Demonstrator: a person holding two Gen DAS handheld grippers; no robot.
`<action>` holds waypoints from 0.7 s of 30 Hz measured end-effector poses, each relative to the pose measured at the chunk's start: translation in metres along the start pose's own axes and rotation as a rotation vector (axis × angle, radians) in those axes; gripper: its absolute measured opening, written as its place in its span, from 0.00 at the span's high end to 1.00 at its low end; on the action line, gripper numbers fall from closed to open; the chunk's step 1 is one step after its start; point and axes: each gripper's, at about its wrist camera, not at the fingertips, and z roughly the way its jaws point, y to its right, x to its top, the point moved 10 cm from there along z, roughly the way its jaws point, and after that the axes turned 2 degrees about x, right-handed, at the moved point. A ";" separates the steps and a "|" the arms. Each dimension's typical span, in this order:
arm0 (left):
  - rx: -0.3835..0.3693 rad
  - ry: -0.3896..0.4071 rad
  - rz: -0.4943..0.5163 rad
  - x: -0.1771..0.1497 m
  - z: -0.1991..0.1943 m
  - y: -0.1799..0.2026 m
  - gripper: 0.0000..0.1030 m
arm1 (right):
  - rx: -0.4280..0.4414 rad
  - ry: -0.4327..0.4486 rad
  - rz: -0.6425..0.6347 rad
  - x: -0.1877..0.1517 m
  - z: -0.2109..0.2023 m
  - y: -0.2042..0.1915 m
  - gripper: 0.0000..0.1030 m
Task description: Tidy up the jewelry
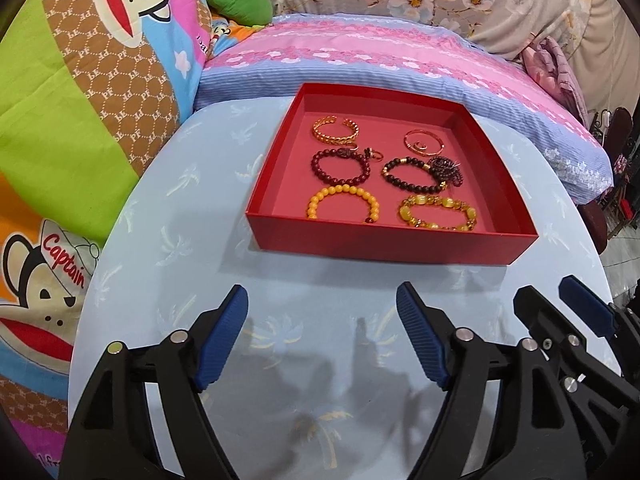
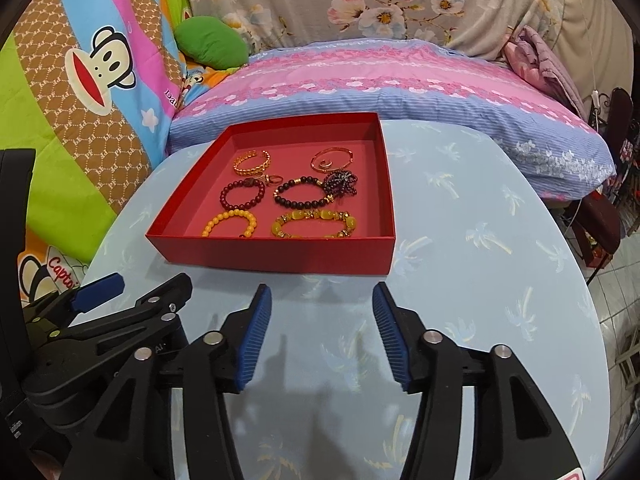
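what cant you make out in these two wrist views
- Small ring-like pieces between the bracelets: too small to identify, both views.
- Dark beaded cluster: tangled, its form unclear.
- Red box: its near wall hides the floor strip behind it.
- Right gripper: cut off by the left view's edge.

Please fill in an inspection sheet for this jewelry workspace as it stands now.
Surface: round table under a light blue palm-print cloth.
Job's things: red tray holding gold bangles, dark, red and yellow bead bracelets and small rings, laid in two columns.
Clutter: nothing seen on the cloth outside the tray.
Grippers: left gripper and right gripper both open, empty, side by side over the table short of the tray.
Cables: thin cord hanging at far right.
Surroundings: pink-and-blue pillow, cartoon monkey bedding, floral fabric.
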 end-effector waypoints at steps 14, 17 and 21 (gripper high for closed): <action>0.055 -0.008 -0.016 -0.015 0.006 -0.018 0.11 | -0.041 -0.007 -0.011 -0.012 0.005 0.005 0.18; 0.064 -0.011 -0.012 -0.017 0.007 -0.019 0.10 | -0.043 -0.026 -0.008 -0.016 0.008 0.006 0.18; 0.065 -0.017 -0.011 -0.020 0.008 -0.018 0.10 | -0.044 -0.039 0.001 -0.019 0.009 0.009 0.18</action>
